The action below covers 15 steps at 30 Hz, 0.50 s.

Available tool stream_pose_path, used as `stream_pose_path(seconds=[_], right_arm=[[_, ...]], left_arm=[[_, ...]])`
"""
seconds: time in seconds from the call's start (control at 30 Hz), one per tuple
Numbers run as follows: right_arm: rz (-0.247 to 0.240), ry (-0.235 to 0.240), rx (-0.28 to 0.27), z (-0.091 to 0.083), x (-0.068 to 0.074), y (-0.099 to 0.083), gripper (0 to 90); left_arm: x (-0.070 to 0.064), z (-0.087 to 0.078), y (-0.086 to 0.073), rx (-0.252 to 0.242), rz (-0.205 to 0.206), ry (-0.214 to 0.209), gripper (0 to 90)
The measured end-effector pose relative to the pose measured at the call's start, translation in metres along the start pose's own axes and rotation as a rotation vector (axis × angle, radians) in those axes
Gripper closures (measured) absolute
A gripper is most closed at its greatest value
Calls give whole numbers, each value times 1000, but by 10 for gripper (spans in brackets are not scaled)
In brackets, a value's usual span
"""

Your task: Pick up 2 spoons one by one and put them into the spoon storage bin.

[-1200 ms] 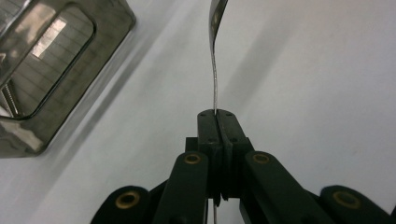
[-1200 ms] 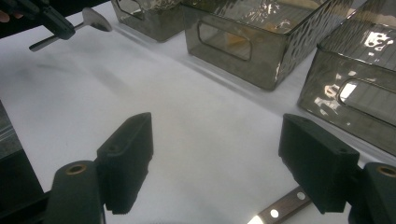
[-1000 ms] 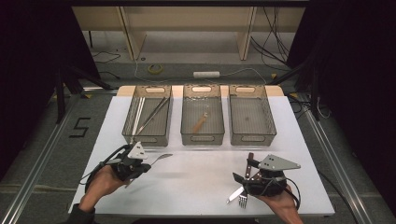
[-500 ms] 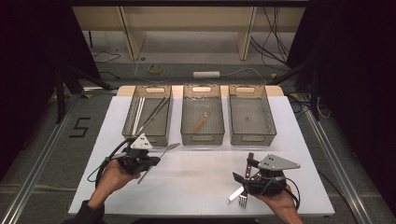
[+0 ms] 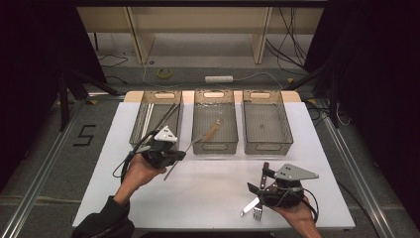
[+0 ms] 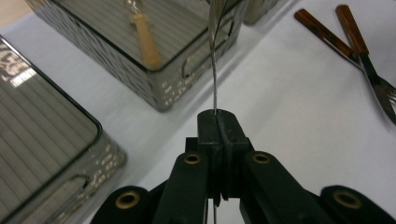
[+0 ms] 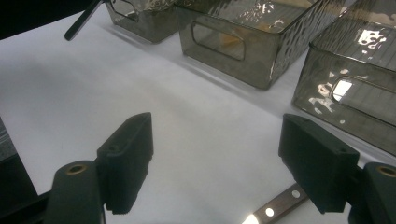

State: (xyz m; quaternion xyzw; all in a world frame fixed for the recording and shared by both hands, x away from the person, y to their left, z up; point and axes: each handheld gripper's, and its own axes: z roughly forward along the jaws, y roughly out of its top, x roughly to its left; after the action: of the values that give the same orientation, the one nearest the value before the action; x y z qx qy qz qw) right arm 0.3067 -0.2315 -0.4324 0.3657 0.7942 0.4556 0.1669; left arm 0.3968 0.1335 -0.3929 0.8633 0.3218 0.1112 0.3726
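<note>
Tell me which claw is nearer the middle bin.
Left. The left claw holds a utensil just before the middle bin; the right claw sits open farther off.

Black fingers [image 7: 126, 154] w/ brass rivets, grey triangular top plates, black cables, dark sleeve [image 5: 106, 218] on left arm.

Three smoky see-through bins stand in a row: one [image 5: 157, 117], two [image 5: 214, 121], three [image 5: 266, 121]. Two brown-handled pieces of cutlery [image 6: 355, 42] lie crossed on the table. One wooden-handled utensil [image 5: 213, 130] lies in the middle bin.
</note>
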Motion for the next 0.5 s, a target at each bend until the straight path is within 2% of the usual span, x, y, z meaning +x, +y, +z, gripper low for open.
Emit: stream_pose_path(seconds=[0.3, 0.5], right_arm=[[4, -1, -5, 0, -1, 0, 273], [4, 0, -5, 0, 0, 0, 273]], left_arm=[[9, 7, 27, -62, -23, 13, 888], [16, 9, 42, -128, -75, 19, 888]])
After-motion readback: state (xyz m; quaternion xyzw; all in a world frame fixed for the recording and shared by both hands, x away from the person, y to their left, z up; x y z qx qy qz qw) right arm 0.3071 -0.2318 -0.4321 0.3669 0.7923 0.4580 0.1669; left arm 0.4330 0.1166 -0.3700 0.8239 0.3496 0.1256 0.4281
